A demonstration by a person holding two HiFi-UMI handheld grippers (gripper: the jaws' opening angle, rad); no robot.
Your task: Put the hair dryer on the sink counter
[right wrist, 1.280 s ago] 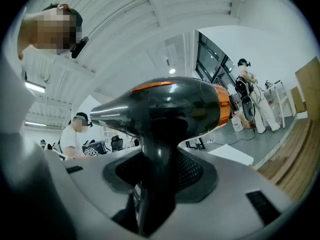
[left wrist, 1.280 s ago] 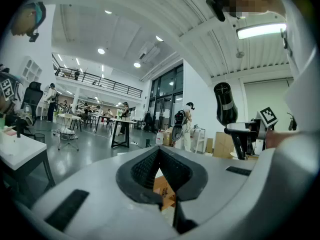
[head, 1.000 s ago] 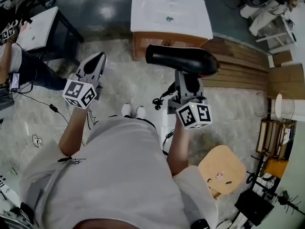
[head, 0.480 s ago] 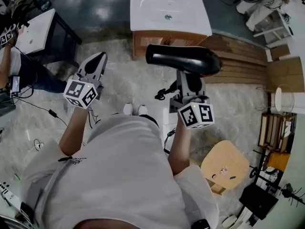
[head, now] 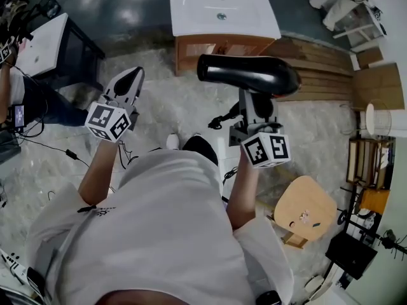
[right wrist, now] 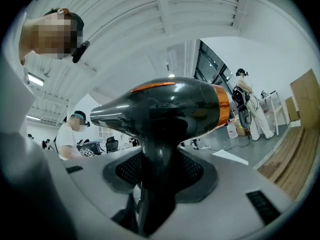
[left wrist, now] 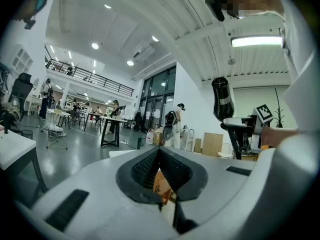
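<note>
Right gripper point(right wrist: 159, 170): jaws clamped on the handle of the hair dryer point(right wrist: 165, 106), pads tight on both sides. The black body w/ an orange band sits just above the jaws. From the head view, the right gripper point(head: 254, 105) points toward the far side. It holds the hair dryer point(head: 248, 75) crosswise in the air, narrow end to the left.

Left gripper point(left wrist: 160, 151): jaws together, tips meeting, nothing btw them. It's out to the left, well apart from the dryer.

Sink counter point(head: 184, 19), a white basin on a wood cabinet, stands at far centre. The dryer is on its near side, not touching it. Wooden stool point(head: 304, 211) near right, white table point(head: 41, 40) far left.
</note>
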